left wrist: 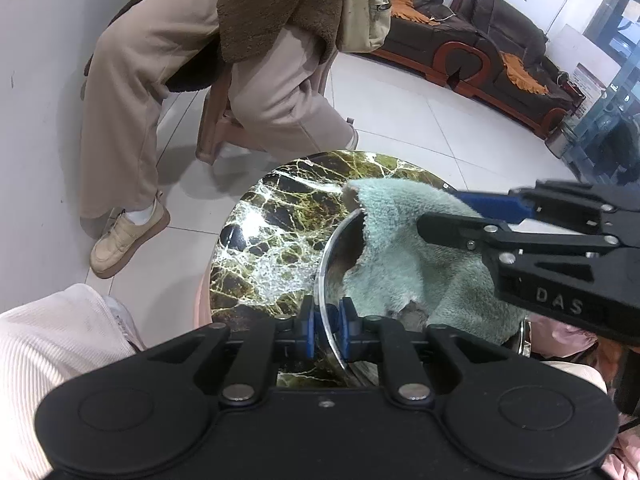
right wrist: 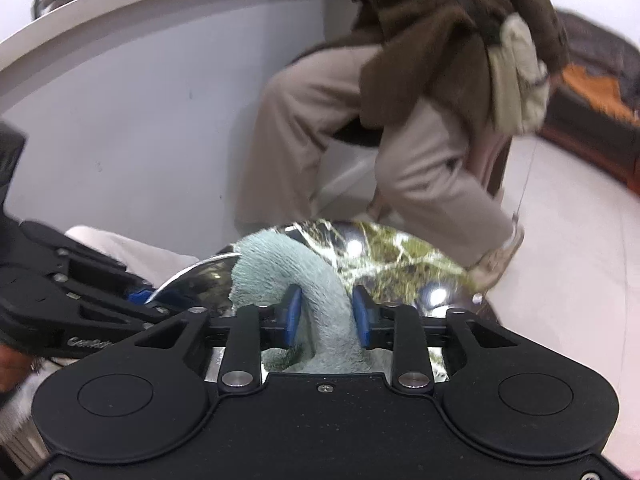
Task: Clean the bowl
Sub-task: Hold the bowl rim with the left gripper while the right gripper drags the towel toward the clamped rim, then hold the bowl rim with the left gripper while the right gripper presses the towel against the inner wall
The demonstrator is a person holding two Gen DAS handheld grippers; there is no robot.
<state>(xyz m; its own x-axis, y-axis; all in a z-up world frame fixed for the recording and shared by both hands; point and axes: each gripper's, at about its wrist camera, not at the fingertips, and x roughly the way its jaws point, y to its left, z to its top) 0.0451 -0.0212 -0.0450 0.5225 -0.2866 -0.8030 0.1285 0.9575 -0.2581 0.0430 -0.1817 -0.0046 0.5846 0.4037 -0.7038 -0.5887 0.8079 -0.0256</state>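
Left wrist: bowl (left wrist: 329, 256) rim between gripper (left wrist: 330, 326) pads

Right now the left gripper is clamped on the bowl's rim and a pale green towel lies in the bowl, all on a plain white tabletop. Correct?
Not quite. The tabletop is dark green veined marble, as the left wrist view shows. The left gripper does clamp the bowl rim, and the pale green towel lies in it.
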